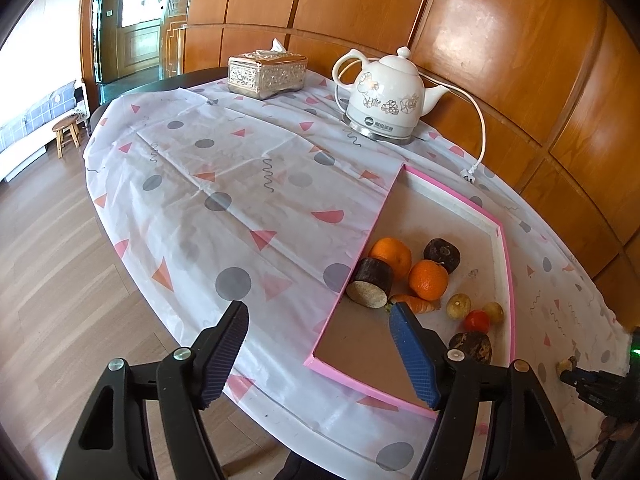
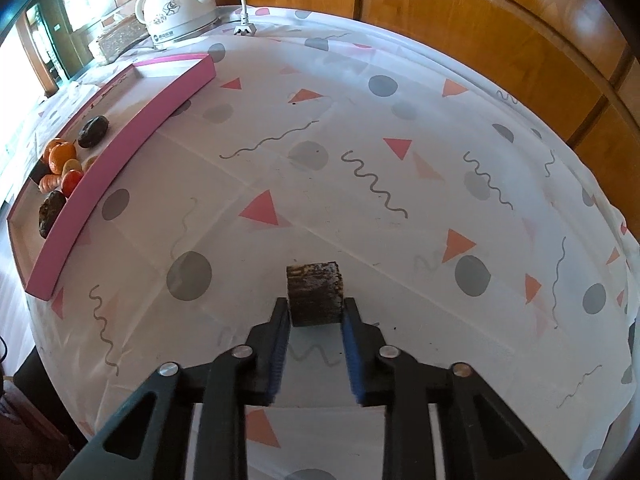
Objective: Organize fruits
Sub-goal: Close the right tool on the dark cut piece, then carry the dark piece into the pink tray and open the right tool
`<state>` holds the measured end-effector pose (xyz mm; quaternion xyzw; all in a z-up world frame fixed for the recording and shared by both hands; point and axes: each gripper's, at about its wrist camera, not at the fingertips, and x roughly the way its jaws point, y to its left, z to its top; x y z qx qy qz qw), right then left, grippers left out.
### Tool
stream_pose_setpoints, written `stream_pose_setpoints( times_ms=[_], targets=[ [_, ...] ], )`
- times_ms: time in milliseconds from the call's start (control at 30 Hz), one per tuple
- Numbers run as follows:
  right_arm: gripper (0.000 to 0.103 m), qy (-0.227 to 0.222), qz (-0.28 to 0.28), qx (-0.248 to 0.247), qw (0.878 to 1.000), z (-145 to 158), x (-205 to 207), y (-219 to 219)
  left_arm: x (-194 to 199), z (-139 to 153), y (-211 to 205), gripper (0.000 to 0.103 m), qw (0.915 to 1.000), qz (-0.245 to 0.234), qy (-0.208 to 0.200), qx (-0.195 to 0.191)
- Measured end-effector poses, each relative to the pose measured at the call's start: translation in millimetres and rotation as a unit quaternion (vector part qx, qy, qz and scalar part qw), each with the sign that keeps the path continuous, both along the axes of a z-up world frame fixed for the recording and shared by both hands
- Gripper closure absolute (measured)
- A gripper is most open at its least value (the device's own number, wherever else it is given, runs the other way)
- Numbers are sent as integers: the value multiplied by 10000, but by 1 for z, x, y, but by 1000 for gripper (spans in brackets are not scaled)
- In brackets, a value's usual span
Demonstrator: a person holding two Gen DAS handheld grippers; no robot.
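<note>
Right tongs (image 2: 315, 312) are clamped on a dark cut stub (image 2: 315, 294) resting on the worktop (image 2: 360, 184), well apart from the pink tray (image 2: 120, 152), presumably to carry it to the fruit gathered there. Left tongs (image 1: 320, 356) hang apart, empty, over the tray's near corner.

occlusion: your left gripper's blue finger (image 1: 414, 356) is covering part of the carrot (image 1: 416, 303) | the pink tray (image 2: 120, 136) wall is hiding the lower fruits | the tissue box (image 2: 120, 38) is blurring behind the kettle (image 2: 176, 4)
</note>
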<state>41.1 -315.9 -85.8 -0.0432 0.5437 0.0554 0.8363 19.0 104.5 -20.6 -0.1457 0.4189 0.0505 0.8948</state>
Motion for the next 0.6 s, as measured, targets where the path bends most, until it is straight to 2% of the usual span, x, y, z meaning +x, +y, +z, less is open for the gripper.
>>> stream_pose_setpoints(
  times_ms=[167,600],
  targets=[
    [78,-5,-65,-12,10000,1,1,2,0,-1,2,29,10000,28,7,-39],
    [78,-16,289,561,9980,9,-3,44,0,-1,21,29,9996,260,-17,-126]
  ],
)
